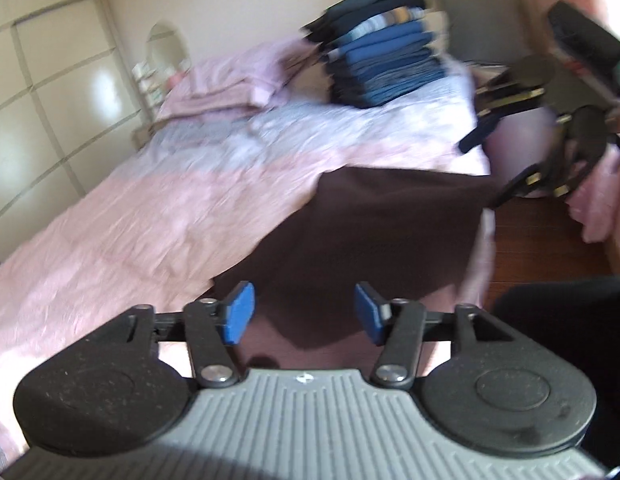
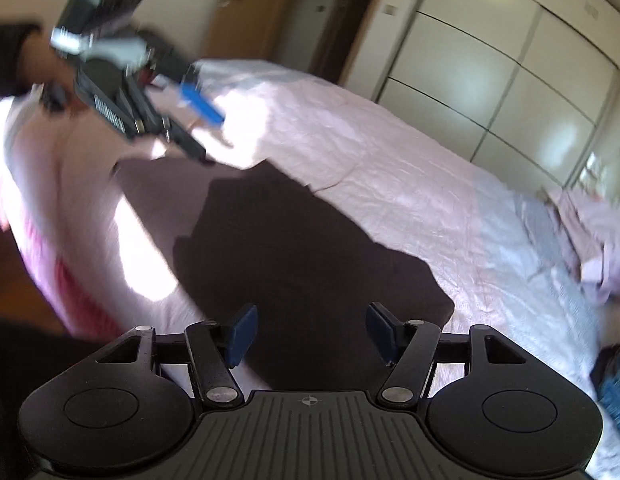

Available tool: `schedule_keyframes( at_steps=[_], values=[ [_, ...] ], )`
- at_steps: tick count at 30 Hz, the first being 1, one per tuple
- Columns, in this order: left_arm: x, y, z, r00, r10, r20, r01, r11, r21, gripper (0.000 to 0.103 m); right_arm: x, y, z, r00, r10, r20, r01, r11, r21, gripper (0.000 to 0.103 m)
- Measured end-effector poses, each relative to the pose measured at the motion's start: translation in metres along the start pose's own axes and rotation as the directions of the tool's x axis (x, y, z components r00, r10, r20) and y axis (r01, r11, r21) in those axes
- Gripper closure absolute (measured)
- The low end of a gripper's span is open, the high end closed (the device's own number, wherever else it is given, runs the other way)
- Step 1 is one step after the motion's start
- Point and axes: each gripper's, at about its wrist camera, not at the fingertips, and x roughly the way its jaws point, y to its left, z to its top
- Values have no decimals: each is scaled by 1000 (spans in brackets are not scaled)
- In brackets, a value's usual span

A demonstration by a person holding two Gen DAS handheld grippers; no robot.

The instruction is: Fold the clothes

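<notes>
- A bed [image 1: 158,208] with a pale pink cover fills most of both views; a cream wardrobe wall [image 1: 42,80] stands beyond it.
- One dark brown garment [image 1: 374,232] lies spread flat on the bed's near edge, at centre in both views.
- One tall stack of folded clothes [image 1: 382,64], mostly blue and dark, sits on the bed at 12 o'clock in the left wrist view; how many are in it cannot be counted.
- One heap of pink bedding [image 1: 230,84] lies at 11 o'clock, left of the stack.
- Left claw [image 1: 304,314]: blue pads apart, empty, above the brown garment.
- Right claw [image 2: 310,334]: pads apart, empty, over the same garment; it also shows, blurred, at 2 o'clock in the left view.
</notes>
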Motion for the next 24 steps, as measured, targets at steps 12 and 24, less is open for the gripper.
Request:
schedule_keyframes(
  at_steps=[12,24],
  values=[
    [76,-98,-7,975,197,-105,-133,891,435,47,51,55,-24,968,-250,30,246,914,-324,41],
    [107,-64,-10,964,110,-243,11,894,448,70,78,27,-58,987,-157,16,154,938,-312,49]
  ],
)
